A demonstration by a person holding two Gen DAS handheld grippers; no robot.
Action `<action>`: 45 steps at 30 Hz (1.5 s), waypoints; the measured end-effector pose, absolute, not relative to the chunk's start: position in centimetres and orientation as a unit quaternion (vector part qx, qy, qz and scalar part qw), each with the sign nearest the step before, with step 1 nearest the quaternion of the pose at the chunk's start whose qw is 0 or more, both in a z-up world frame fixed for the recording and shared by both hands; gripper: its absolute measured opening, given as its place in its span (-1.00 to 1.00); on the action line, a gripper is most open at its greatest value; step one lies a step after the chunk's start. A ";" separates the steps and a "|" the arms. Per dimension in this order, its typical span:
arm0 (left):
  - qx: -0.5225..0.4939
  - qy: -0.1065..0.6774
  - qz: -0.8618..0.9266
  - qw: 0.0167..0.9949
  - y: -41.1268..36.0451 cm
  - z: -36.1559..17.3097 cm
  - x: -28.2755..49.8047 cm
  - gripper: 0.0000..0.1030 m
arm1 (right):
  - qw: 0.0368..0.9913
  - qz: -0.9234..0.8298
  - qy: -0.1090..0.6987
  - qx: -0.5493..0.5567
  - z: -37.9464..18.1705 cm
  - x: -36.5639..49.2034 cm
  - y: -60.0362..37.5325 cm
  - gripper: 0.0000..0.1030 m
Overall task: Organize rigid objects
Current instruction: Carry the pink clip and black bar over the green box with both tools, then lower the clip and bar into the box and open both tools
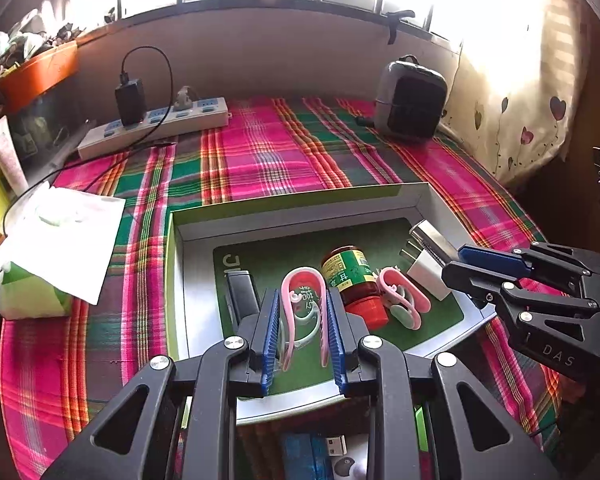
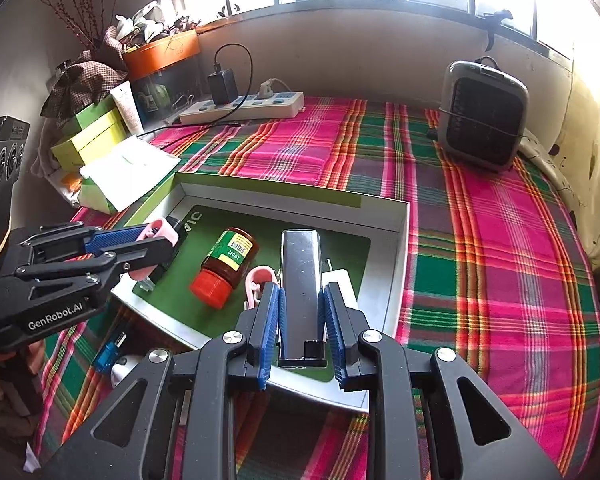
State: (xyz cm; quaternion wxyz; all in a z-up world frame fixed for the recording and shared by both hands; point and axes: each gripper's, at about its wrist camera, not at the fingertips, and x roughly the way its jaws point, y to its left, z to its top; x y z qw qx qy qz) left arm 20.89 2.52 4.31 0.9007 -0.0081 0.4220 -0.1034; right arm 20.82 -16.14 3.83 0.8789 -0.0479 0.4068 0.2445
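crowding the box (image 1: pixel 300 196) — bottle (image 1: pixel 354 280), charger (image 1: pixel 426 276)

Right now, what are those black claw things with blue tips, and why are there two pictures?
They are two grabber tools, one in each of a person's hands. Each has a camera looking along its fingers, so you get one picture per tool. The left gripper is shut on a pink clip. The right gripper is shut on a silver bar. Both hang over a shallow box on a plaid cloth. In the box lie a red-capped bottle, another pink clip and a white plug.
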 end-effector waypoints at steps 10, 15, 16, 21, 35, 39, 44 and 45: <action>-0.005 0.435 -0.101 0.895 2.2 3.1 21.9 -0.57 | 0.869 0.255 0.420 -0.051 2.6 21.8 -15.1 -0.53; -0.004 0.439 -0.102 0.893 2.1 2.7 22.1 -0.57 | 0.869 0.253 0.422 -0.053 2.4 22.2 -14.8 -0.53; -0.003 0.440 -0.102 0.892 2.1 2.6 22.2 -0.57 | 0.869 0.252 0.422 -0.055 2.4 22.2 -14.8 -0.53; -0.003 0.442 -0.101 0.891 2.0 2.4 22.3 -0.57 | 0.869 0.256 0.419 -0.066 2.4 22.3 -14.2 -0.53; -0.006 0.456 -0.103 0.884 1.8 1.8 22.8 -0.57 | 0.866 0.262 0.421 -0.060 2.4 23.1 -13.8 -0.53; -0.005 0.457 -0.104 0.883 1.8 1.7 22.7 -0.55 | 0.866 0.262 0.423 -0.056 2.4 23.4 -13.8 -0.53; -0.002 0.458 -0.102 0.883 1.8 1.6 22.7 -0.53 | 0.866 0.263 0.422 -0.053 2.3 23.5 -13.8 -0.53; -0.002 0.459 -0.102 0.883 1.8 1.6 22.8 -0.51 | 0.866 0.262 0.422 -0.053 2.3 23.5 -13.8 -0.53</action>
